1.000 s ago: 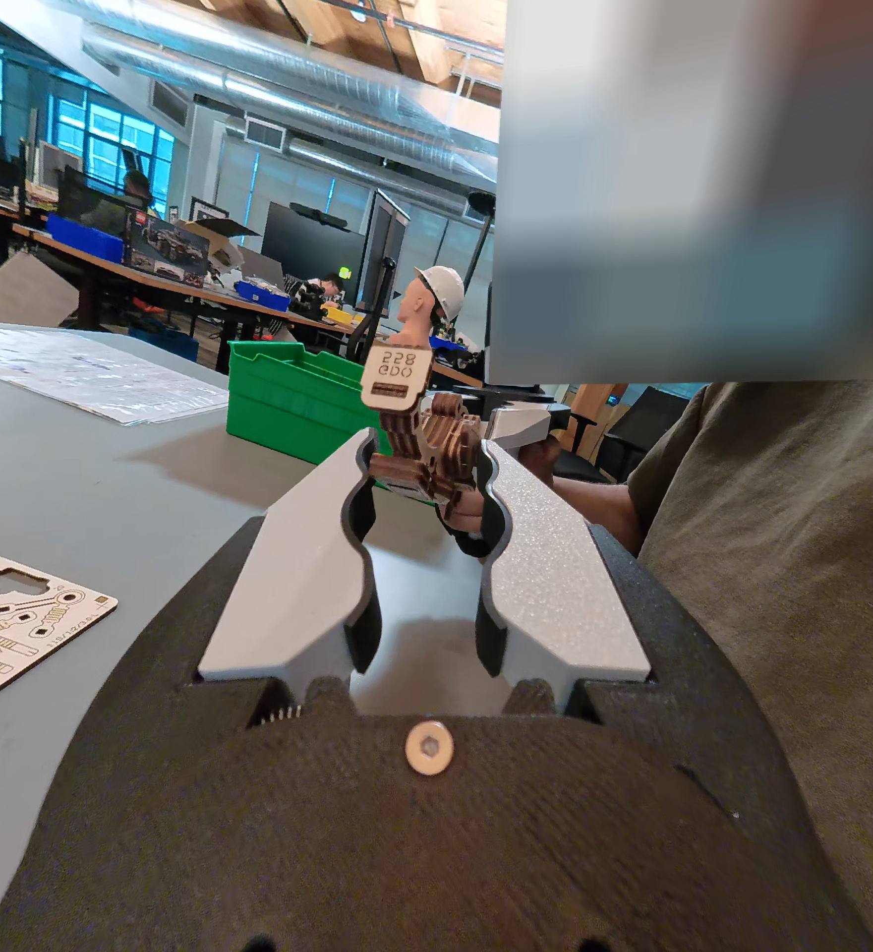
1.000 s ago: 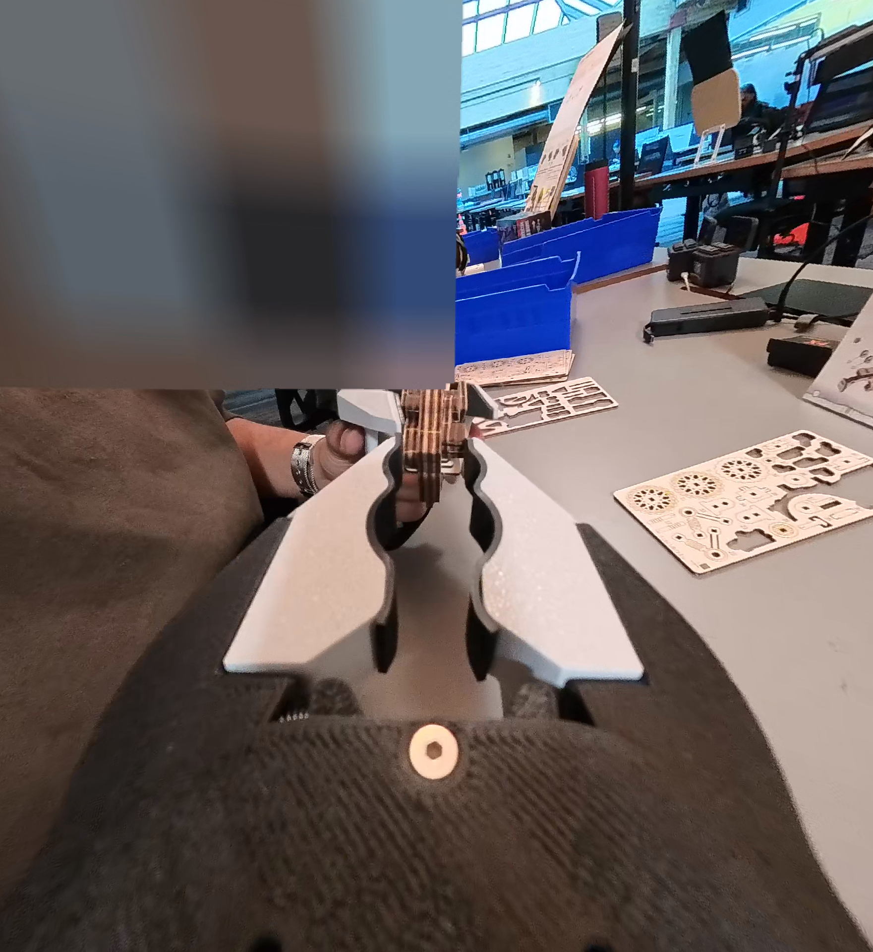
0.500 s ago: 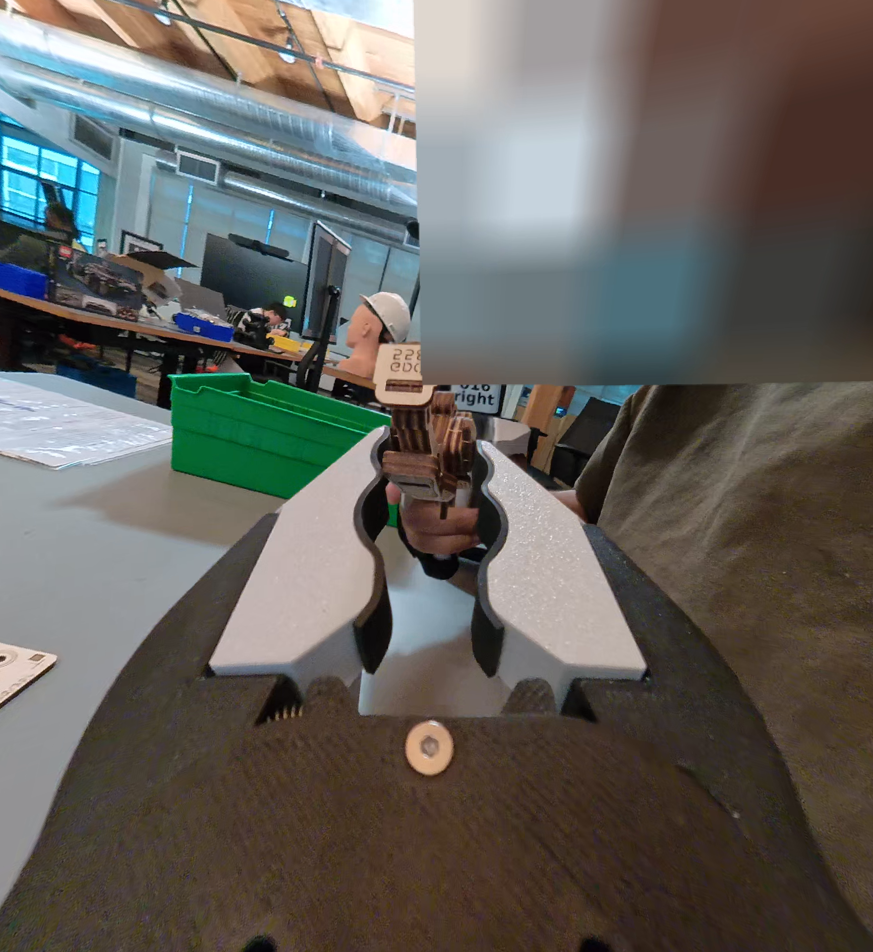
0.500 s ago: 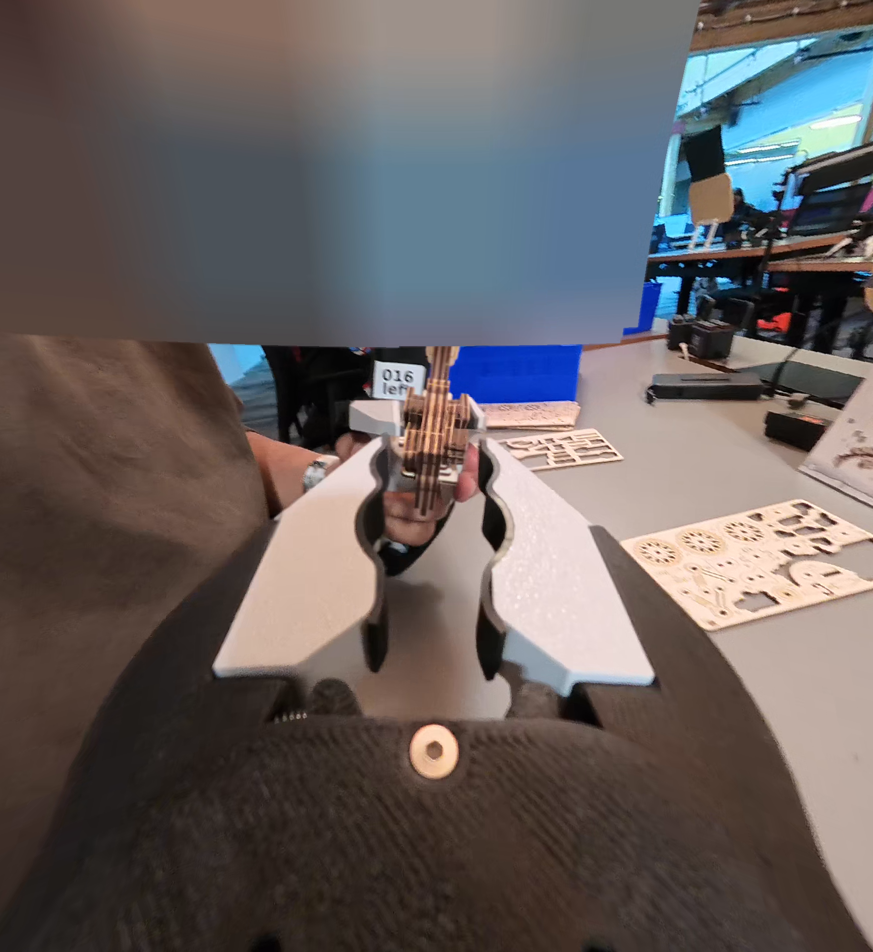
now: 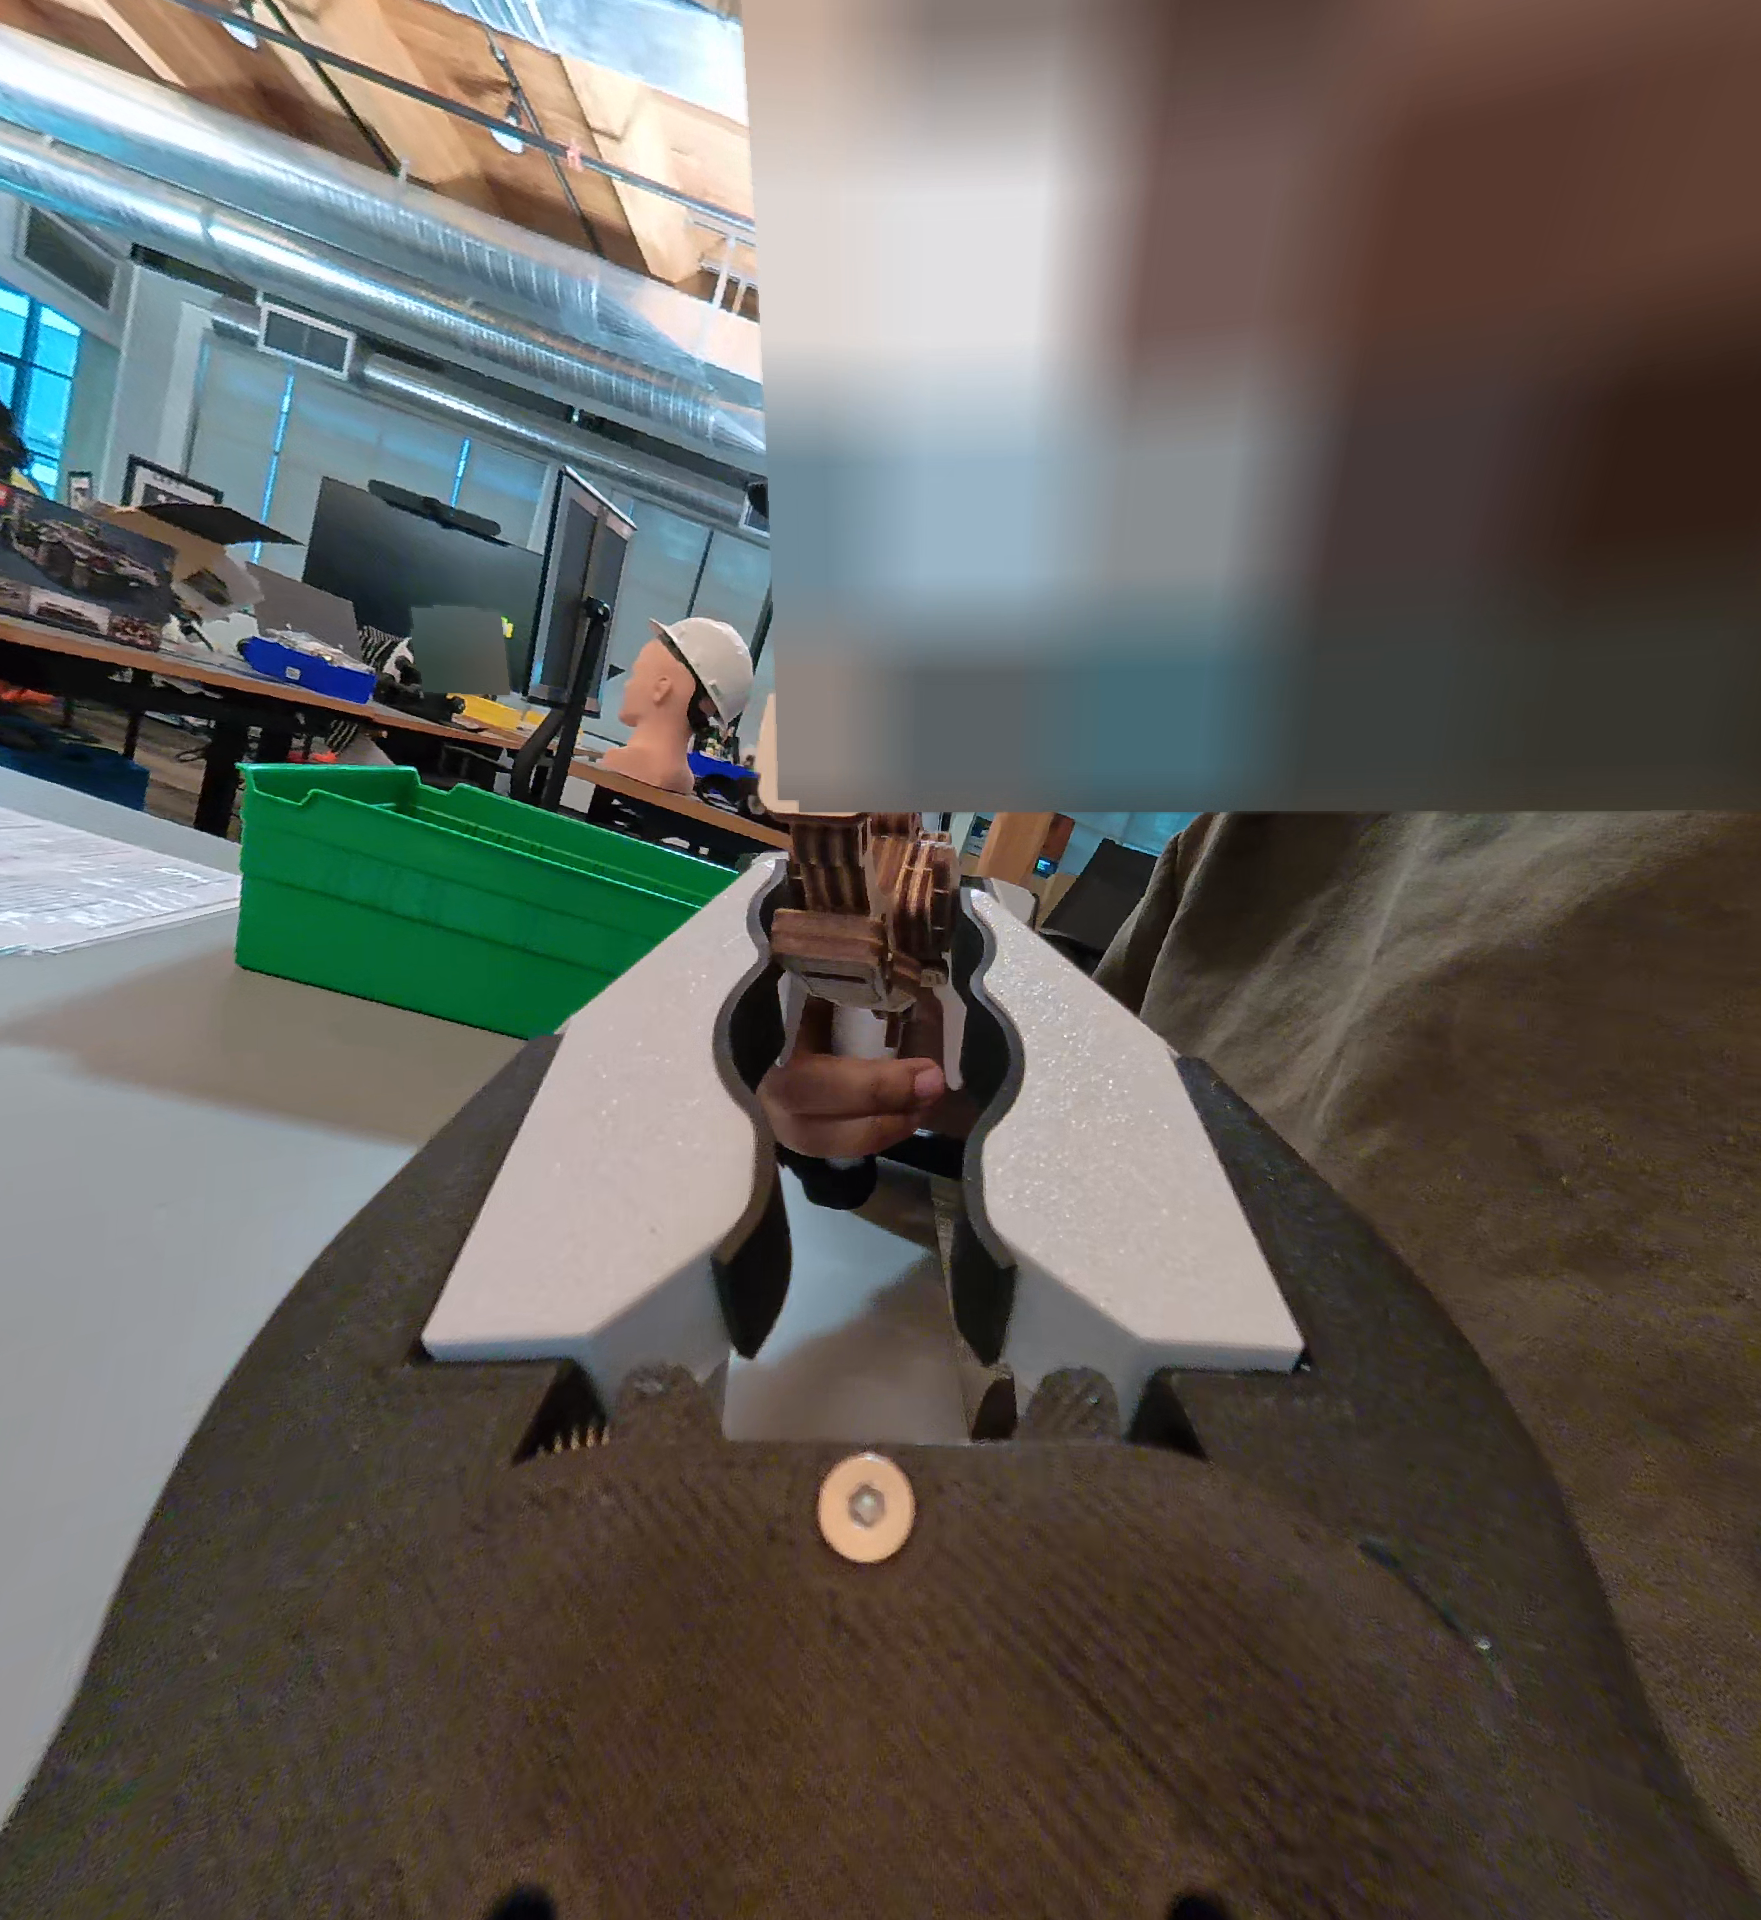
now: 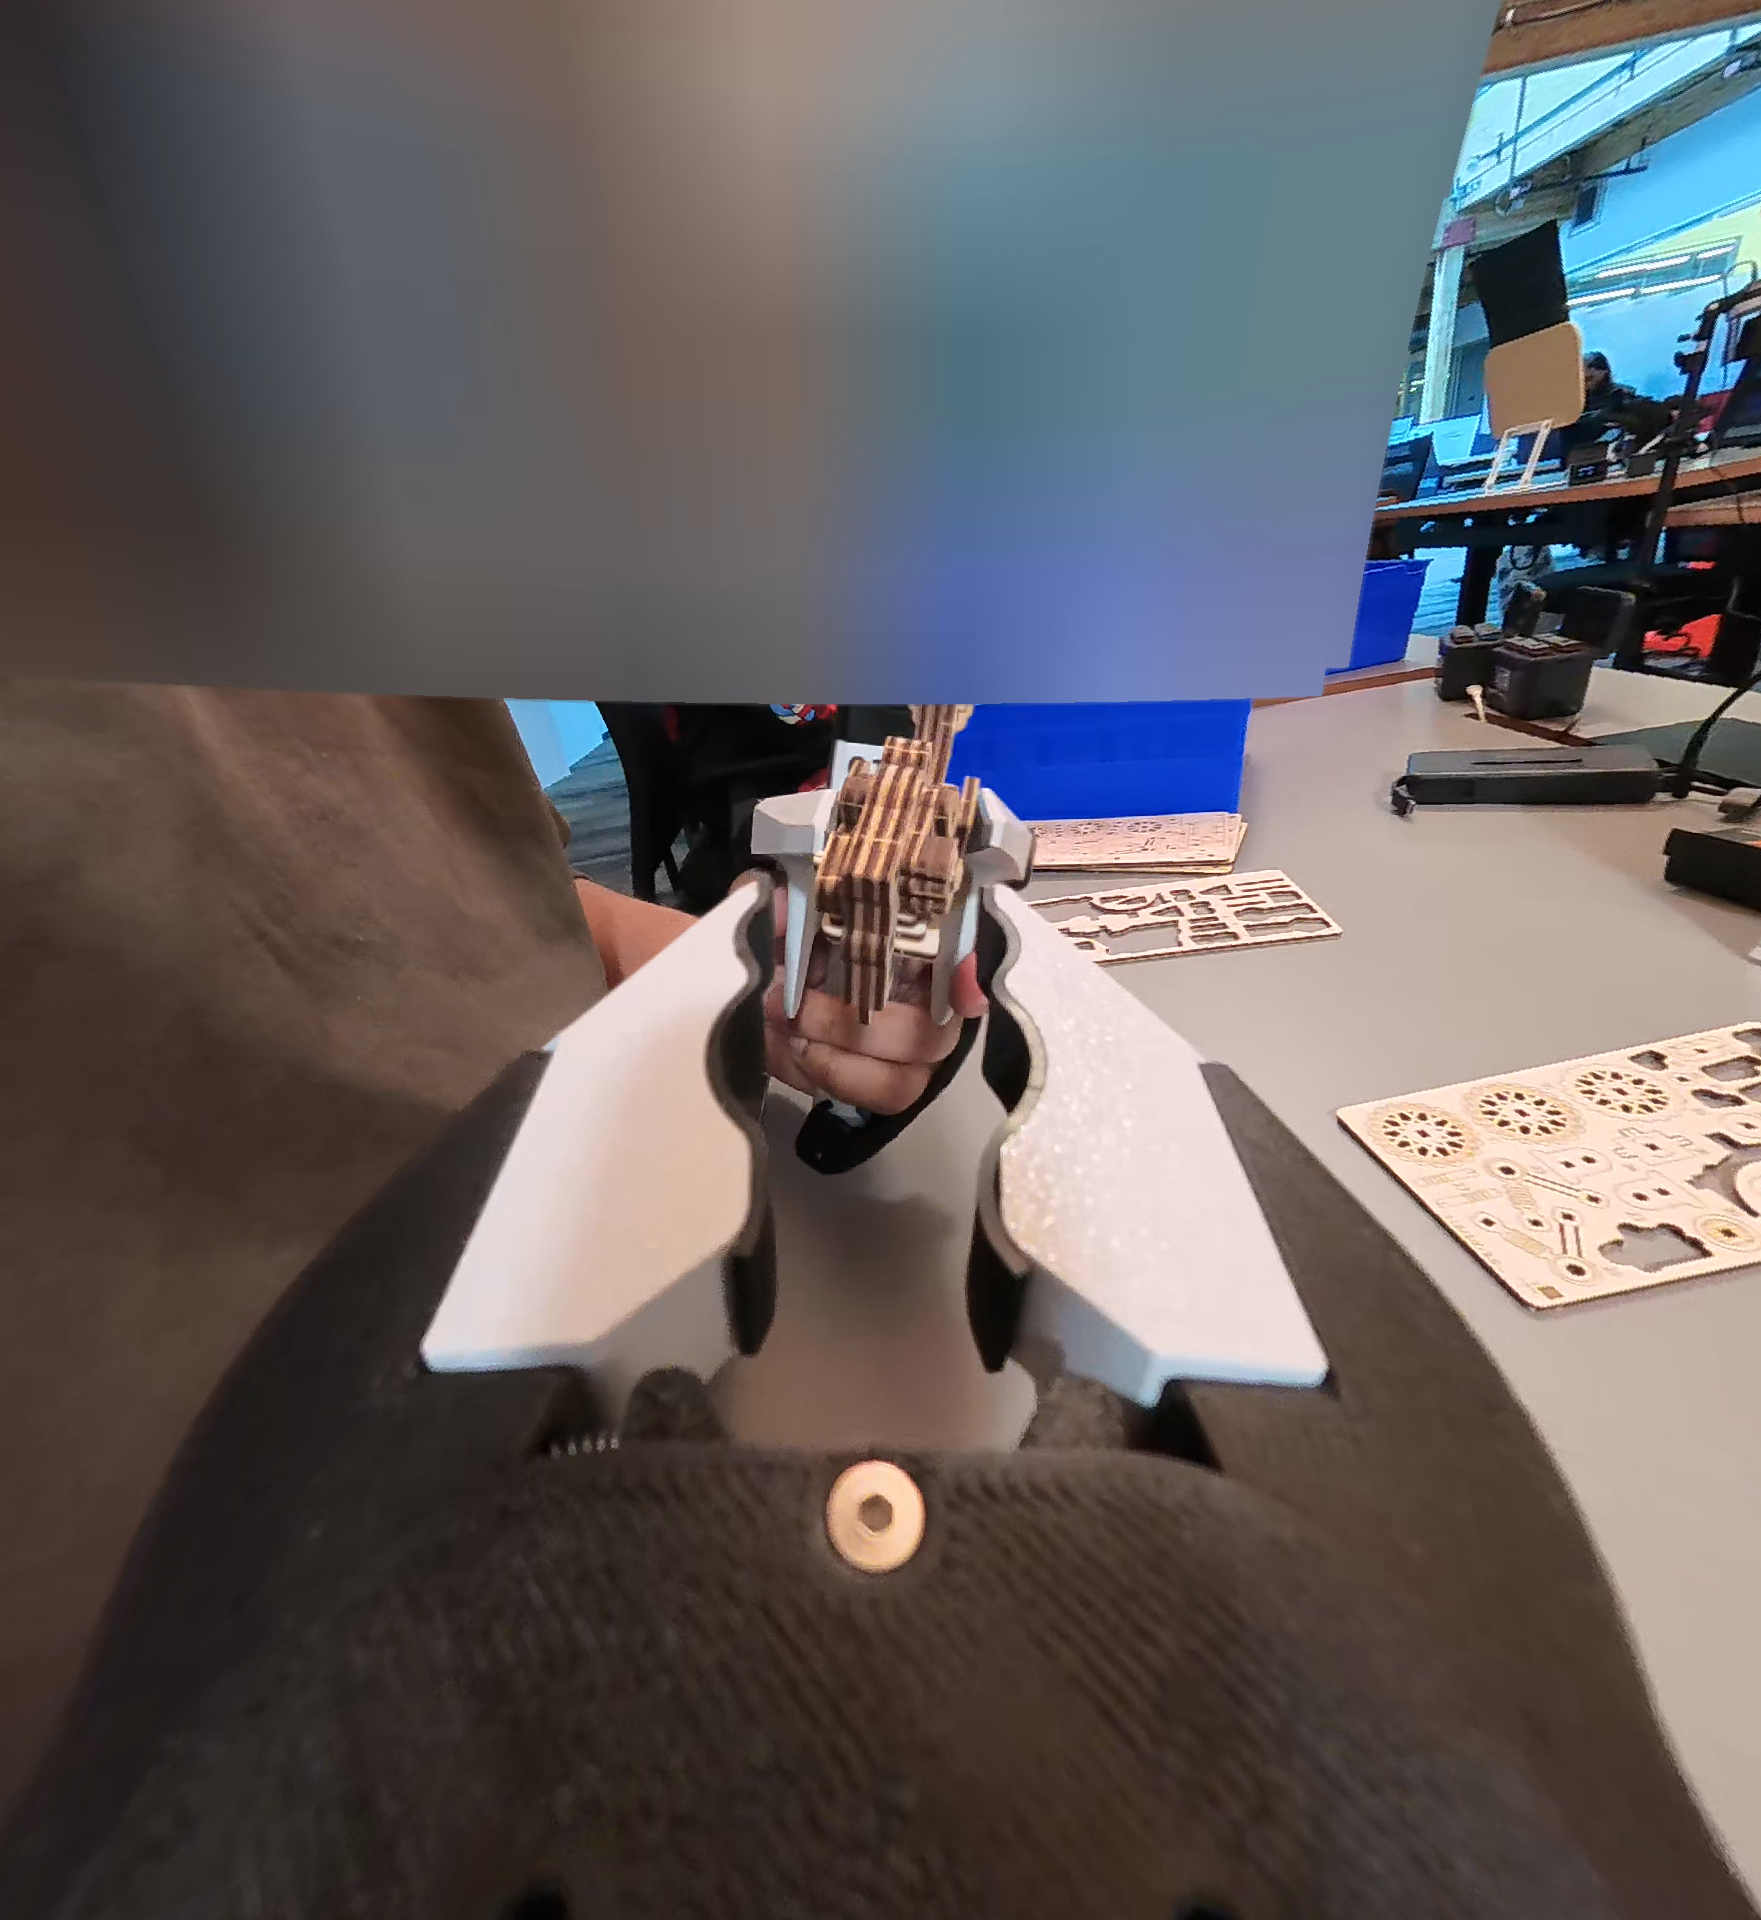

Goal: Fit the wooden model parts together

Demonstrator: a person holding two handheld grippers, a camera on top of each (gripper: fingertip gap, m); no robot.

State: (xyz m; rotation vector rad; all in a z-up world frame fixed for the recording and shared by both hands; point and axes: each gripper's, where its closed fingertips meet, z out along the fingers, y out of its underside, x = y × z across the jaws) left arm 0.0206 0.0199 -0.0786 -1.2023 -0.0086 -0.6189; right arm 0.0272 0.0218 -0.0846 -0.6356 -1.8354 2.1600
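A small layered wooden model (image 5: 871, 904) is held in the air between the two grippers, which face each other in front of the person's olive shirt. My left gripper (image 5: 863, 920) is shut on the model at its fingertips. In the right wrist view the model (image 6: 897, 873) sits clamped between the left gripper's grey fingers (image 6: 784, 836). My right gripper (image 6: 876, 925) is open, its jaws standing apart on either side of the model and not pressing it. A hand (image 6: 855, 1049) shows behind the model. The model's top is hidden by a blurred patch.
A green bin (image 5: 440, 914) and a paper sheet (image 5: 45, 883) lie on the grey table (image 5: 128, 1143) to the left. Laser-cut wooden part sheets (image 6: 1603, 1164) (image 6: 1188, 920), a blue bin (image 6: 1104, 758) and black devices (image 6: 1530, 774) lie to the right. My left and right fingertips are right by each other.
My left gripper has closed onto the model while my right gripper, shut on it a second ago, has opened. Both grippers and the model have tilted and risen slightly.
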